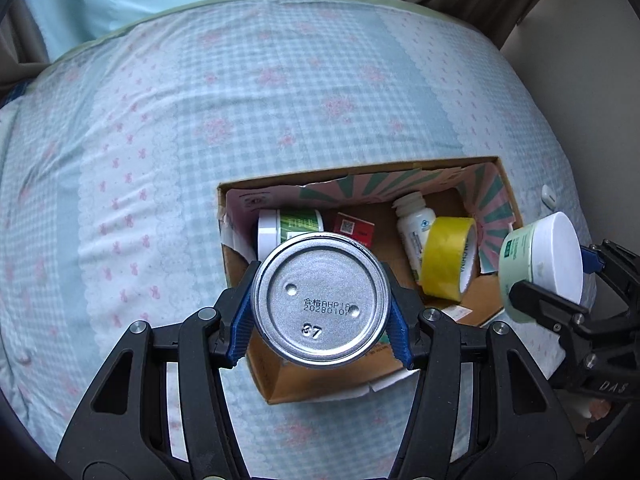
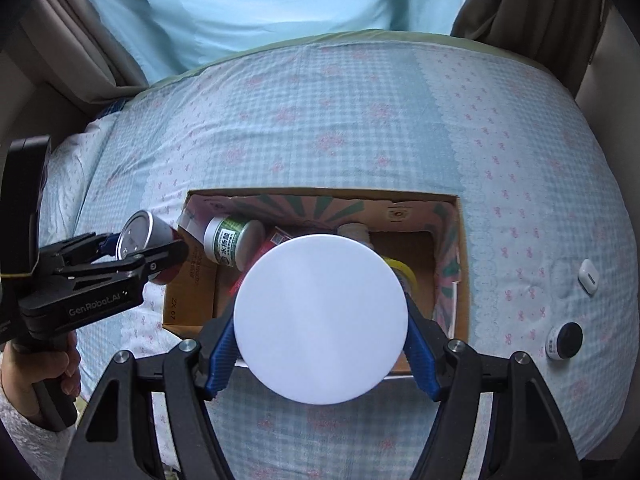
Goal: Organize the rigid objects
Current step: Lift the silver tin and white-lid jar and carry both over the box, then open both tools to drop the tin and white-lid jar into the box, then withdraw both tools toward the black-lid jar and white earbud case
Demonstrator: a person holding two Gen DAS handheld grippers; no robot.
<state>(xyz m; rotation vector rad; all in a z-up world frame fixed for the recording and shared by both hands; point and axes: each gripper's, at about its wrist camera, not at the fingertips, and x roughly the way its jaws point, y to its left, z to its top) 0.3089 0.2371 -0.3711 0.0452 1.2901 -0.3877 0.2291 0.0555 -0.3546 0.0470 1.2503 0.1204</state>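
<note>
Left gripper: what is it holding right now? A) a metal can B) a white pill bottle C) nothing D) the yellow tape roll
A: the left gripper is shut on the metal can, its blue pads pressing both sides; the yellow tape roll lies in the cardboard box.

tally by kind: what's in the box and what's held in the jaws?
Jars: 2, green jar in box, white-lidded jar held
Cans: 1, metal can held
Bottles: 1, white bottle
Tape rolls: 1, yellow tape
Small boxes: 1, red packet
Total: 6
</note>
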